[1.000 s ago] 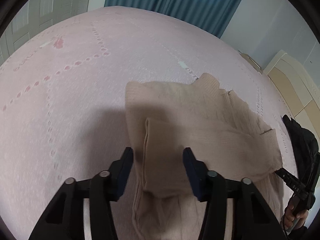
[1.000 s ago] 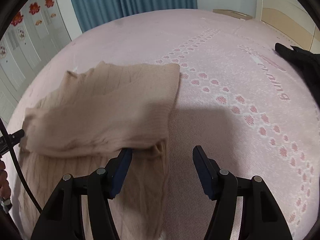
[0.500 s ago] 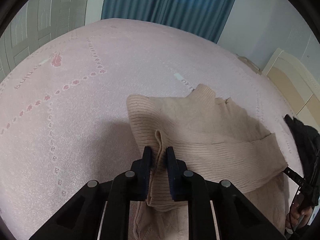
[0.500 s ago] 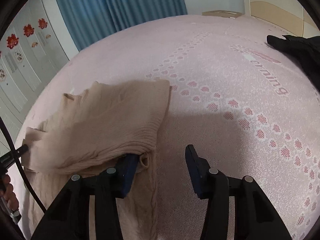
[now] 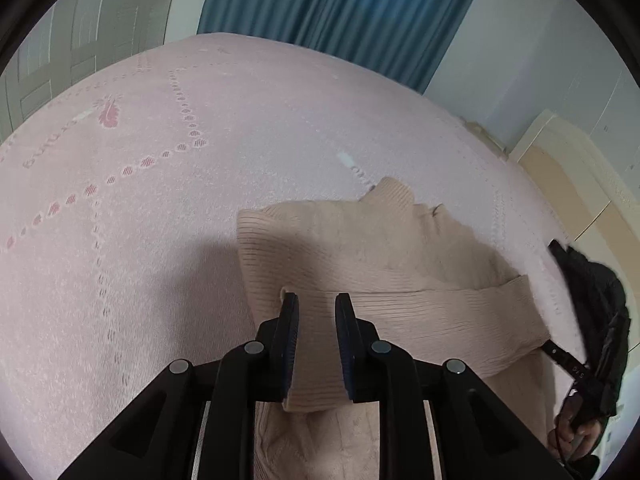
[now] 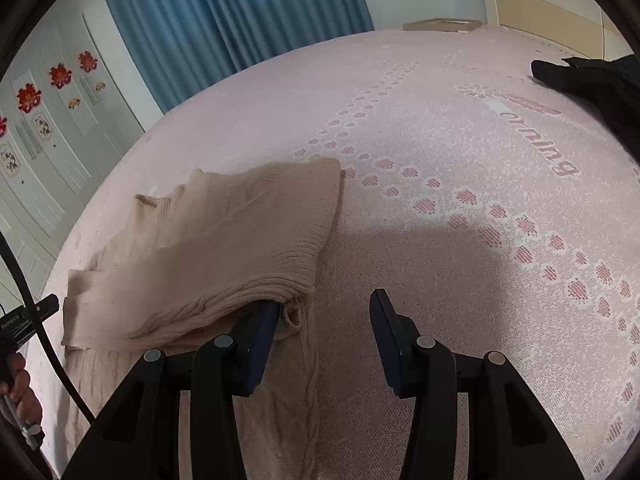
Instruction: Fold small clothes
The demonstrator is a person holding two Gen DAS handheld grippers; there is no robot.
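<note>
A beige knit sweater (image 5: 380,264) lies on the pink bed, with one sleeve folded across its body. My left gripper (image 5: 316,312) is closed on the folded cuff end of that sleeve, which bunches between the fingers. In the right wrist view the sweater (image 6: 224,248) lies to the left. My right gripper (image 6: 324,312) is open; its left finger (image 6: 264,328) touches the sweater's folded edge, and its right finger stands over bare bedspread.
A pink patterned bedspread (image 5: 140,200) covers the bed. A black garment (image 6: 592,80) lies at the far right, also in the left wrist view (image 5: 592,292). Blue curtains (image 5: 340,12) and white wardrobe doors (image 6: 44,132) stand behind.
My left gripper closed on the sleeve's cuff end, then eased slightly while lifting. My right gripper stayed open and shifted little.
</note>
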